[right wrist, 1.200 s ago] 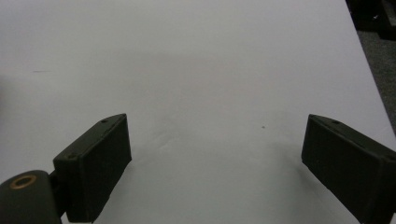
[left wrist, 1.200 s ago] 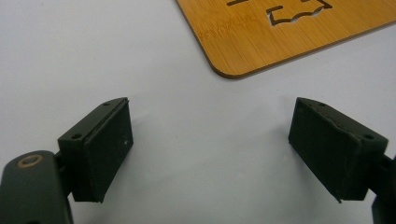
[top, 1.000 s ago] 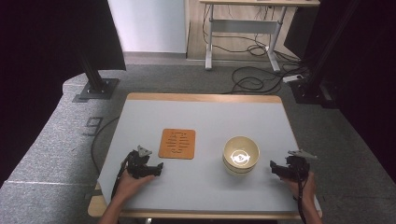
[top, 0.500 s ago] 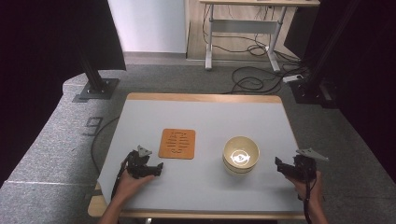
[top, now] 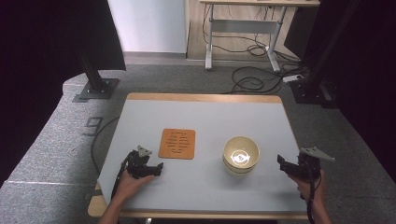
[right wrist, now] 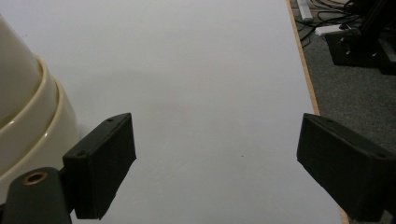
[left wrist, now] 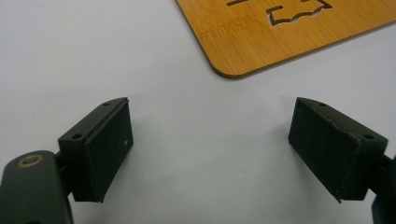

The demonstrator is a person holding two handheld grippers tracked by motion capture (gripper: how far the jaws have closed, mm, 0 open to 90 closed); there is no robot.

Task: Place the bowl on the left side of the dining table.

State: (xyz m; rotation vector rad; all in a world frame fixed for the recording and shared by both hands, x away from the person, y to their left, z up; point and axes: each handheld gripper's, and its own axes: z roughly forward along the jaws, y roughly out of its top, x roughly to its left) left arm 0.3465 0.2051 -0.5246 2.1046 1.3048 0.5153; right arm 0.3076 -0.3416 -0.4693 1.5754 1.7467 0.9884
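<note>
Now you are holding both grippers empty, fingers spread wide: the right gripper (top: 286, 164) hovering just right of the cream bowl (top: 240, 154), the left gripper (top: 152, 169) well left of it, beside the wooden trivet (top: 177, 143), seemingly readying a grasp.

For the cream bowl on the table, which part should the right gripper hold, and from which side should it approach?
Probably the rim of the cream bowl on the side facing the right gripper. The bowl stands upright and its body looks wider than the open jaws, so one jaw inside and one outside the thin wall suits best, approaching from the bowl's right and slightly above. It looks like two nested bowls, so the inner one alone may lift.
</note>
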